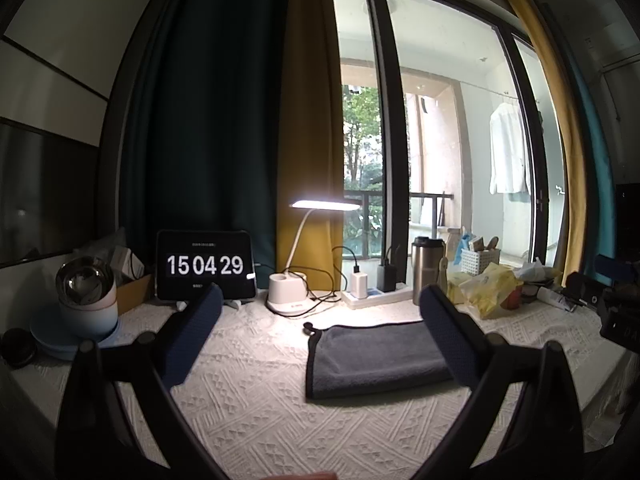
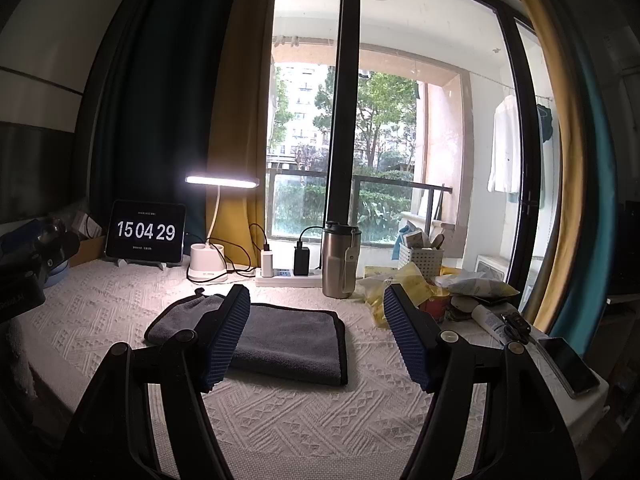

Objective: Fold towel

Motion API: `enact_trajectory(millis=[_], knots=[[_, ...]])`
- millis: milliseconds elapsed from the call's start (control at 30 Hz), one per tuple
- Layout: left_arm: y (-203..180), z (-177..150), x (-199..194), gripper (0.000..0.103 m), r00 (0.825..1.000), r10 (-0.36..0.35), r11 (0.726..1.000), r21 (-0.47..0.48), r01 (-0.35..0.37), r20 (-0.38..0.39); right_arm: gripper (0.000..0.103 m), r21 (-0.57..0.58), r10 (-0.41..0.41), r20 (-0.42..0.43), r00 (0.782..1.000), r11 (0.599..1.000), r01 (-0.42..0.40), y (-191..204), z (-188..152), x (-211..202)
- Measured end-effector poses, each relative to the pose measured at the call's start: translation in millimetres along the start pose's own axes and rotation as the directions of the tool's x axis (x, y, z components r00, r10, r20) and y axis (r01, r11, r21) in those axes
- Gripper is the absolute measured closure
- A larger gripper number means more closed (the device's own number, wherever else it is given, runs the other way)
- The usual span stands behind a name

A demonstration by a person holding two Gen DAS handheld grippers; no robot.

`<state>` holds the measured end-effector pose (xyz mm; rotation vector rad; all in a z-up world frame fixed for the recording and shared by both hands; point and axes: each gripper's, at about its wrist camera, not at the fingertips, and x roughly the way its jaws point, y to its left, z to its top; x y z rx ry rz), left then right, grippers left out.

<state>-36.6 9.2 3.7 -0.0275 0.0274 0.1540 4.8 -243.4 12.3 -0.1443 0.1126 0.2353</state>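
Here, a grey towel [image 1: 378,360] of soft, napped cloth with a dark bound edge lies folded into a flat rectangle on the table [image 1: 260,420], near the middle of its top and a little toward the back edge. A small dark loop projects from the towel's rear left corner. The table is covered with a white cloth woven in raised diamond and chevron patterns.

The left gripper [image 1: 322,336] is held above the front part of the table, its two fingers spread wide apart and holding nothing; the blue ribbed pads [image 1: 192,336] face each other, and the right-hand one overlaps the towel's right end in the left wrist view. The right gripper [image 2: 316,336] likewise has its fingers wide apart and empty, framing the towel's right half in the right wrist view.

Along the back edge stand, from left to right, a tablet [image 1: 206,266] displaying 15 04 29, a white desk lamp [image 1: 286,288] with a curved neck and a lit bar head, a white power strip [image 1: 376,296] carrying chargers, and a cylindrical brushed-steel tumbler [image 1: 426,268]. At the back left corner a shiny metal bowl [image 1: 84,282] sits on stacked pale bowls and a blue plate. Toward the right edge lie crumpled yellow packets [image 2: 404,284], a white lattice basket [image 2: 424,256] and a dark phone [image 2: 568,364].
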Motion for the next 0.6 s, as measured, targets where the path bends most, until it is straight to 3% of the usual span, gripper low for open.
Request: enact_trajectory(millis=[600], knots=[[2.0,-2.2,-0.3,0.003,1.000,0.001,1.000,-0.008,-0.001,0.003,0.030,0.007,0.007,-0.006,1.000,1.000,-0.007,-0.8,-1.4,1.6]])
